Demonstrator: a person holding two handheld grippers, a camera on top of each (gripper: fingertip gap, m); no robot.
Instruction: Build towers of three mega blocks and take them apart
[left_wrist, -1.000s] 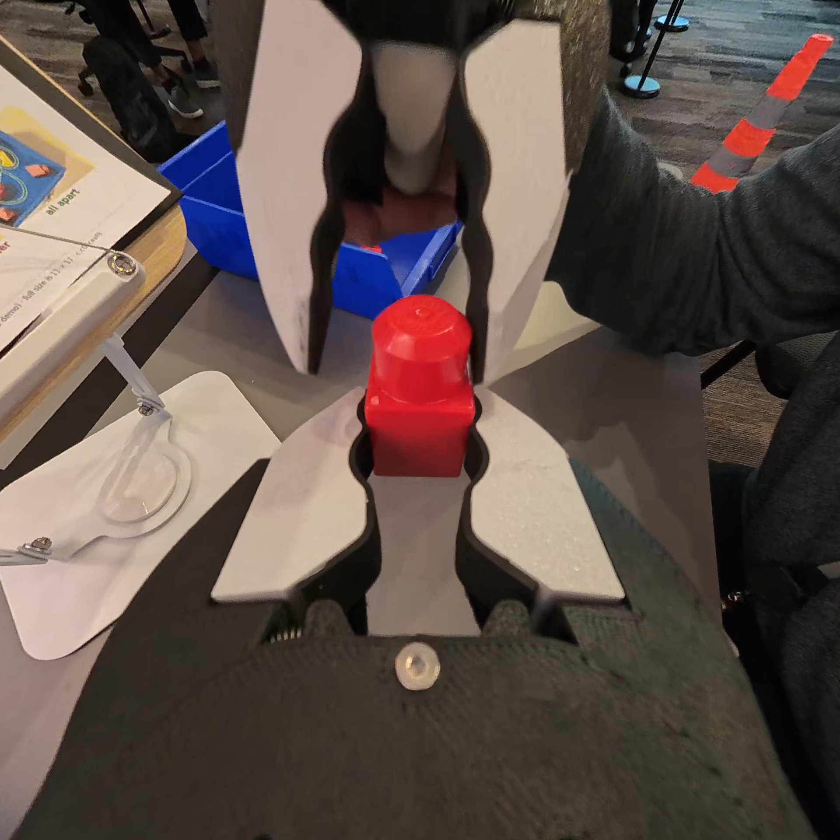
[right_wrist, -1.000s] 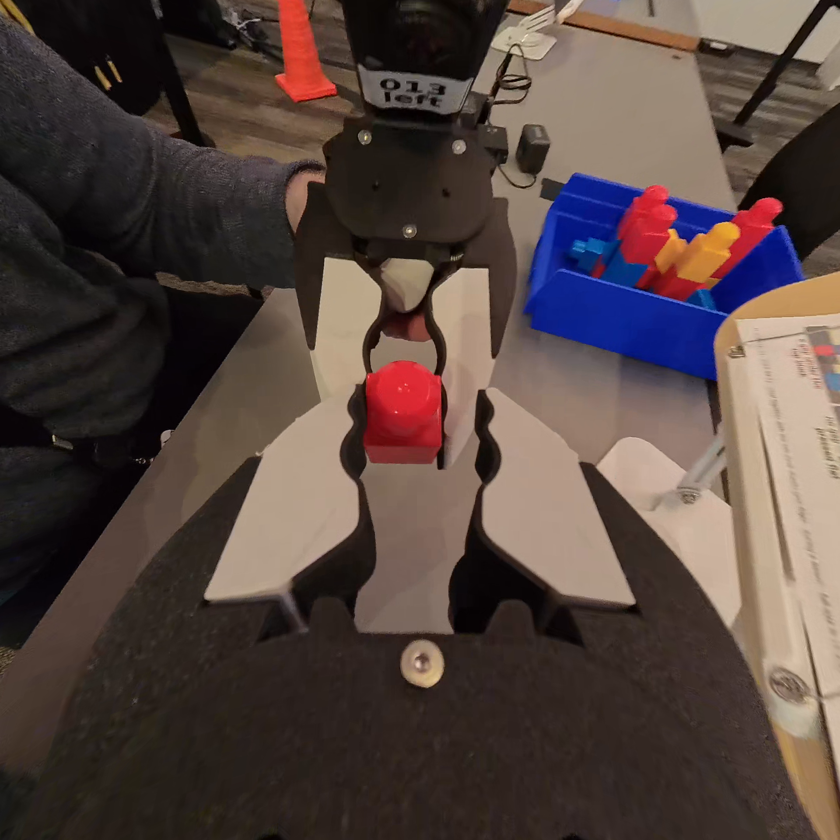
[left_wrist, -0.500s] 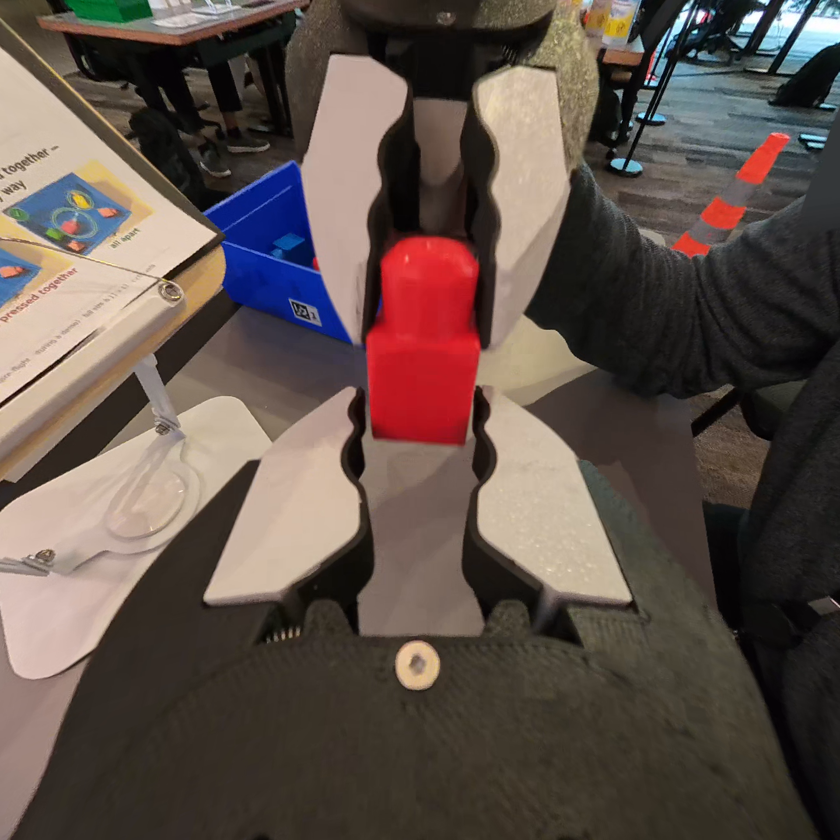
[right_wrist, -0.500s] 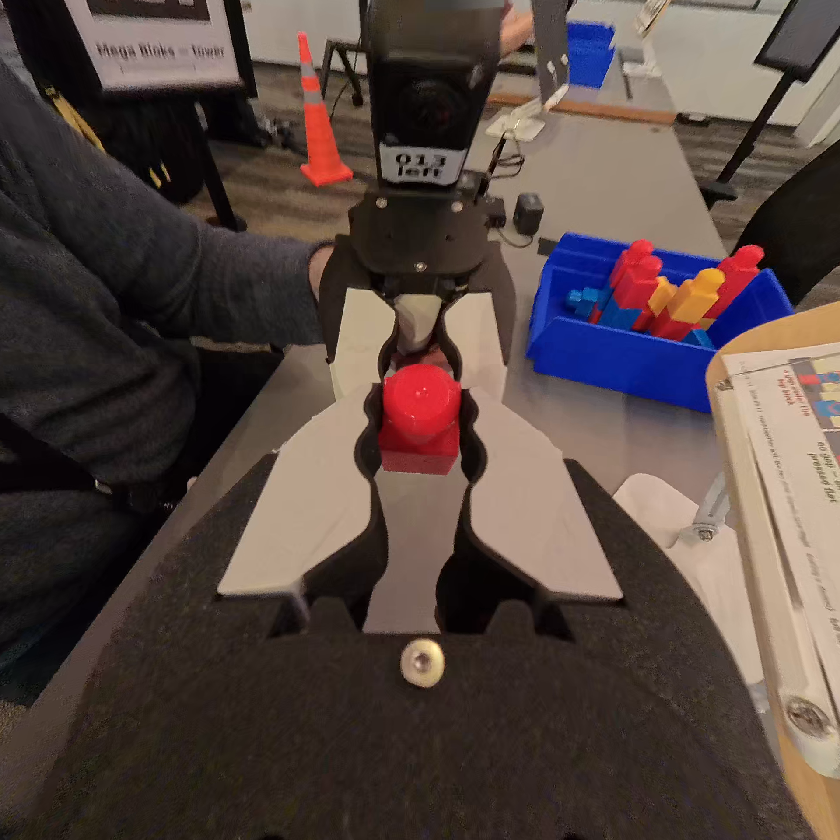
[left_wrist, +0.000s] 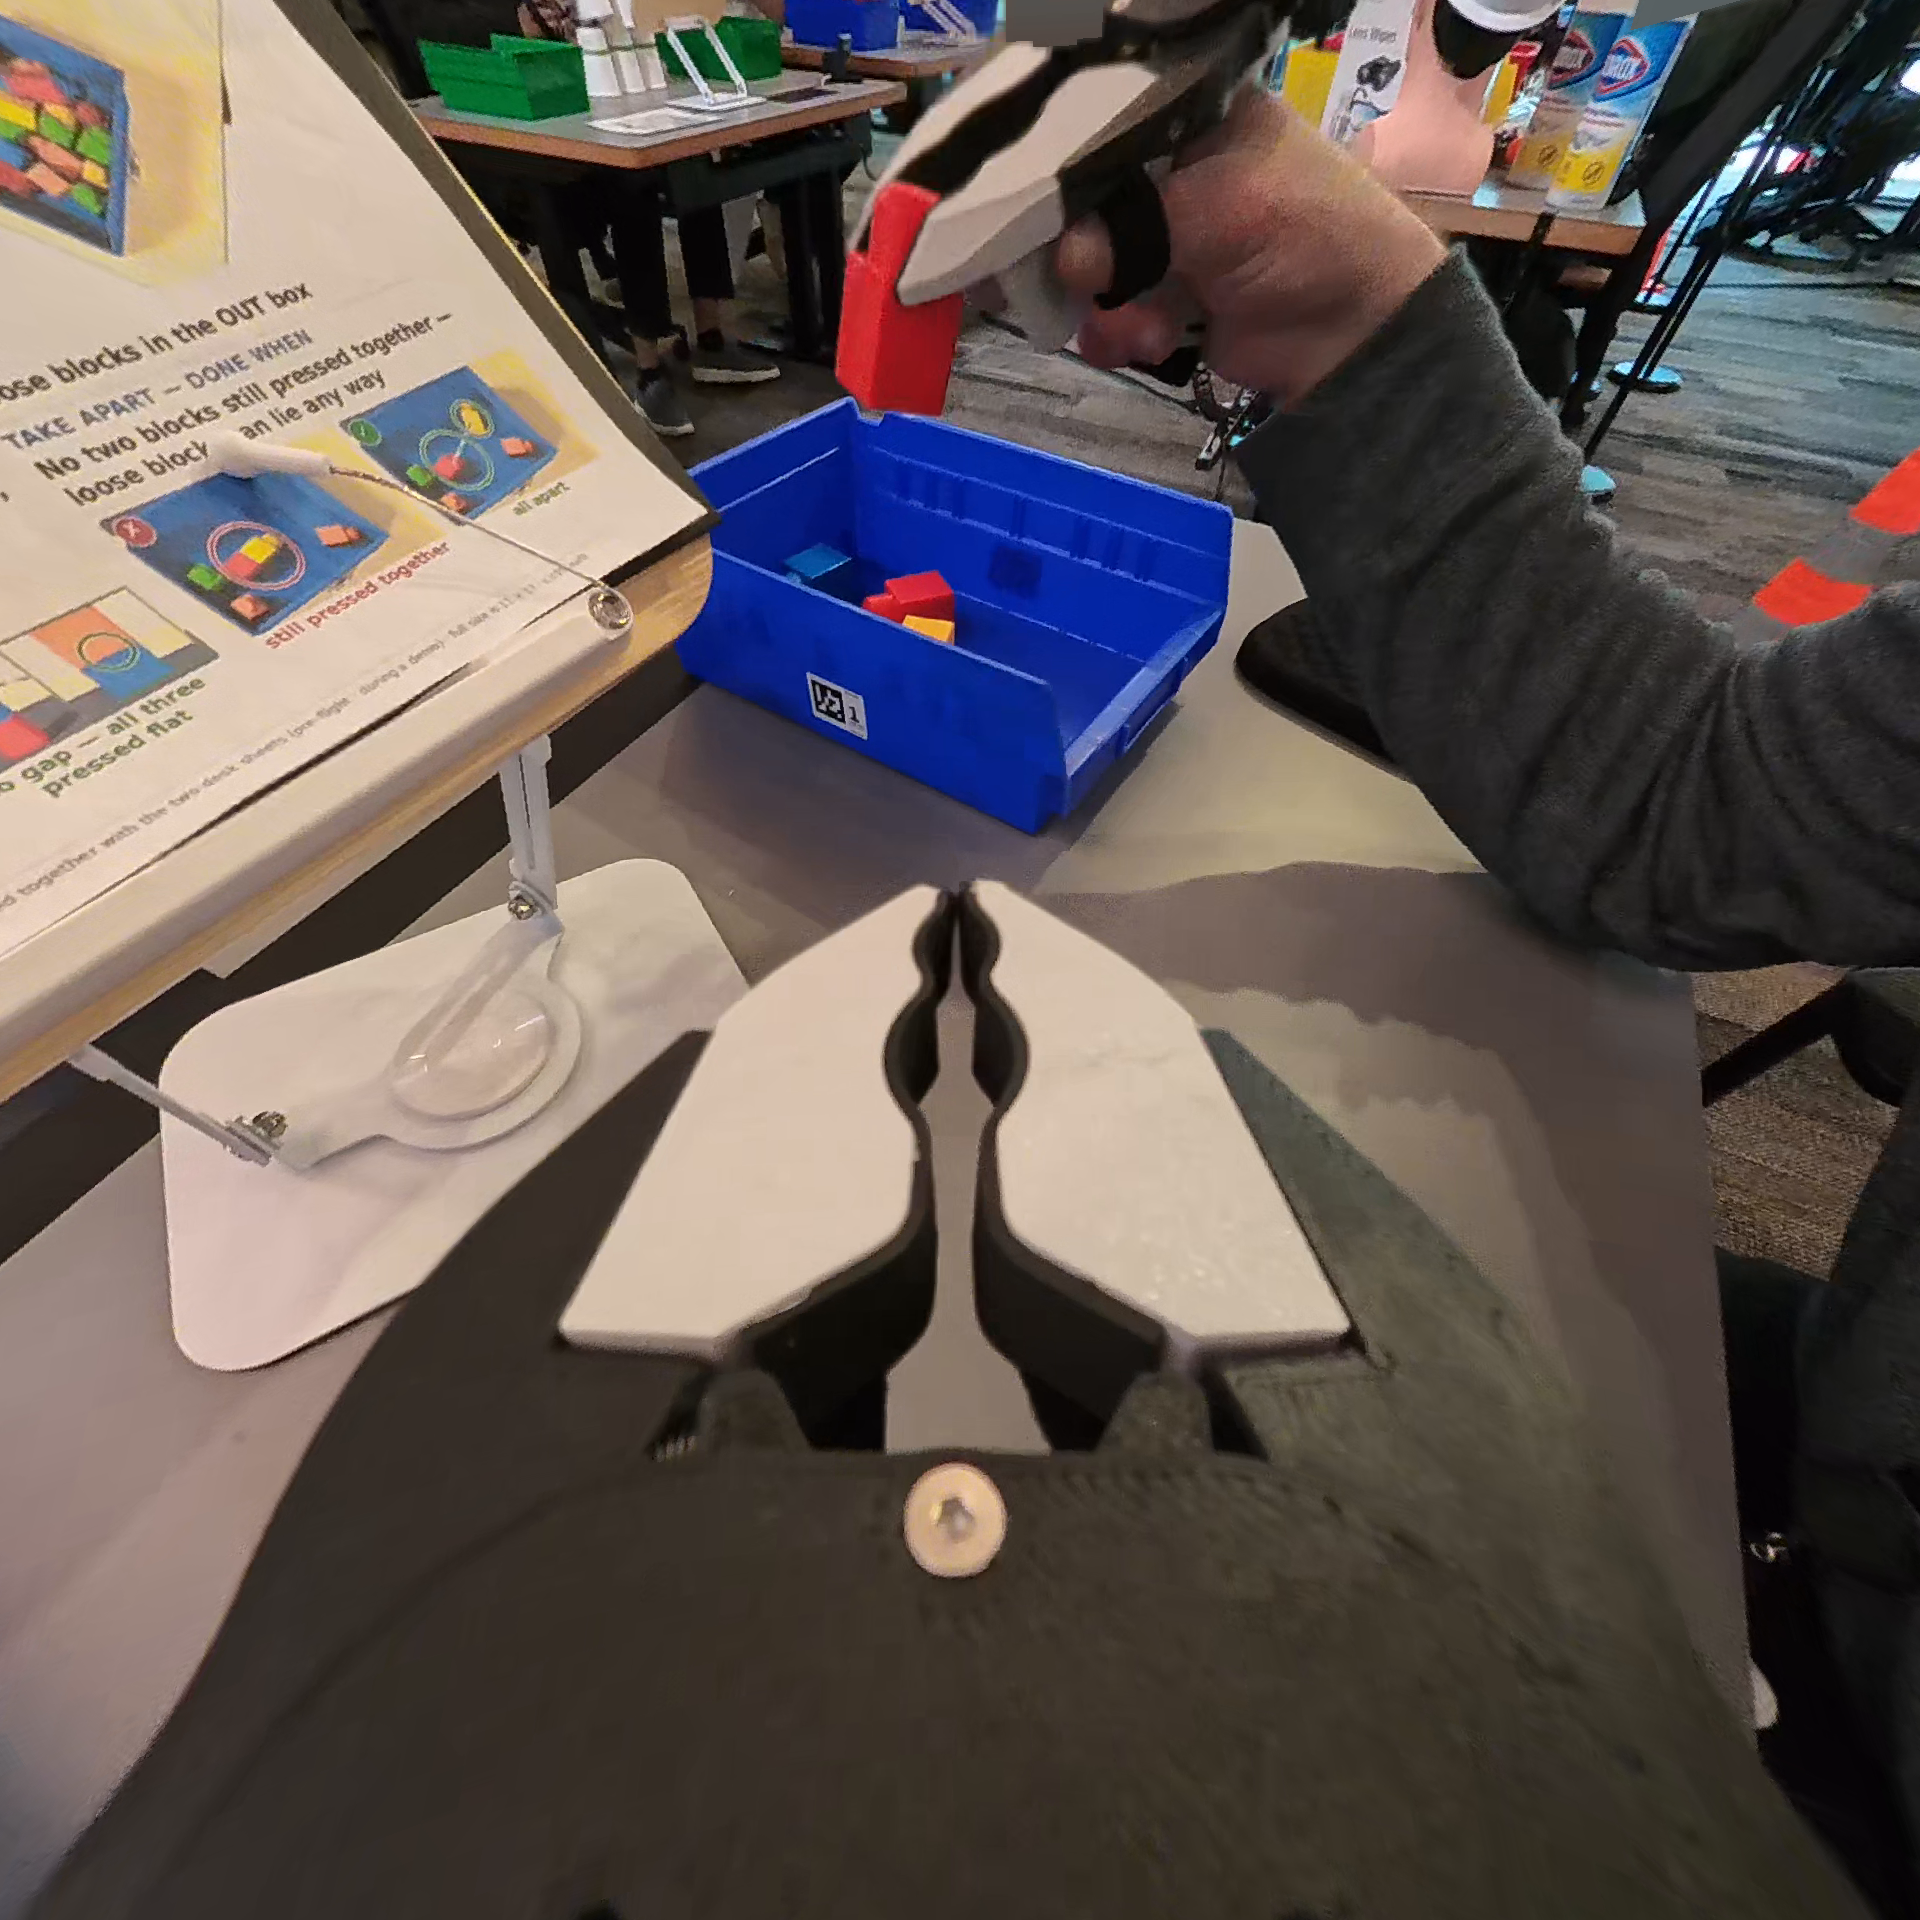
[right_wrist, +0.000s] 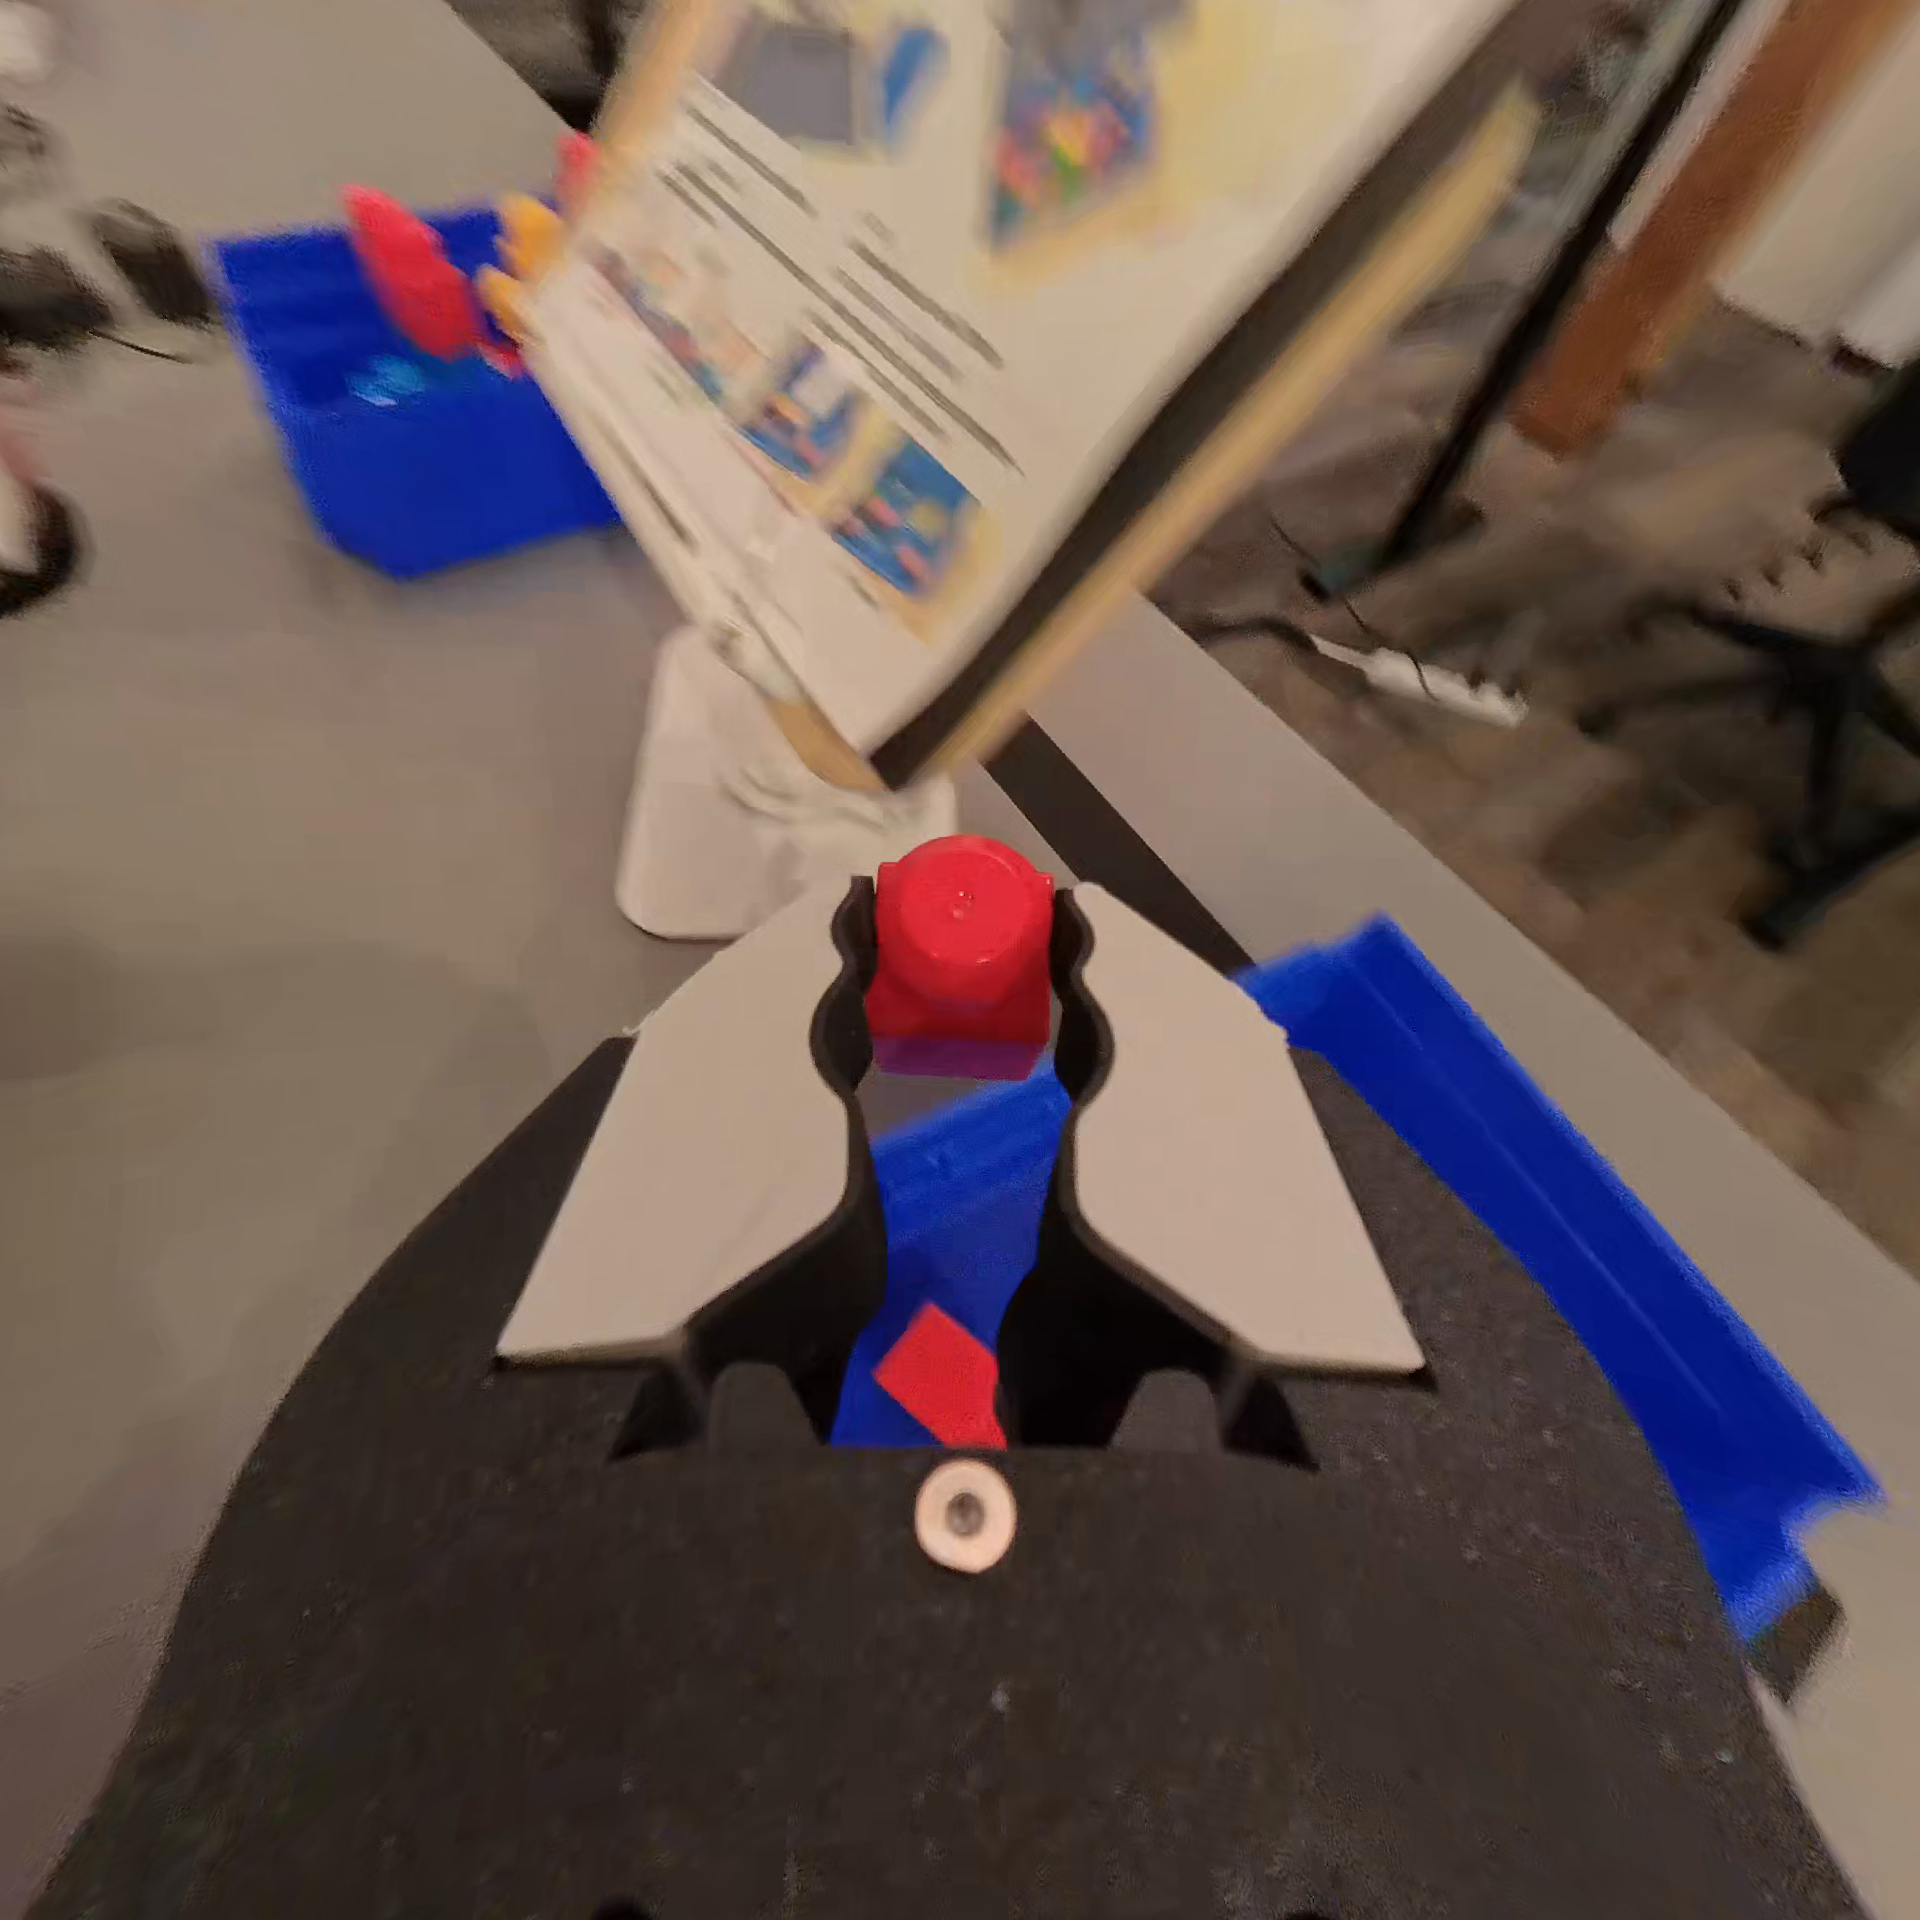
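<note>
1. My right gripper (right_wrist: 961, 977) was clamped on a single red mega block (right_wrist: 958, 951), pinched by its square base with the round stud pointing away from the camera, at the centre of the right wrist view.
2. In the left wrist view that same block (left_wrist: 891, 312) showed at the upper middle of the frame, carried above the far rim of the blue bin (left_wrist: 966, 644), clear of the wall.
3. My left gripper (left_wrist: 956, 914) held nothing; its fingertips were pressed together low over the grey table (left_wrist: 1351, 935), lower centre of the frame, well apart from the bin.
4. The bin already held loose blocks: a blue one (left_wrist: 819, 566), a red one (left_wrist: 914, 601) and a yellow one (left_wrist: 930, 629), near its back left corner.
5. I judged the step to be dropping the separated block in. To do it well I would bring it over the bare floor of the bin, lower it below the rim, then let go, so it would not bounce out.
6. The right wrist view was motion-blurred, so I could not tell exactly how the block sat over the bin floor (right_wrist: 956, 1226) seen between my fingers.
7. The tilted instruction board (left_wrist: 312, 436) at the upper left stood just beside the bin; I would keep my swing off its edge.
</note>
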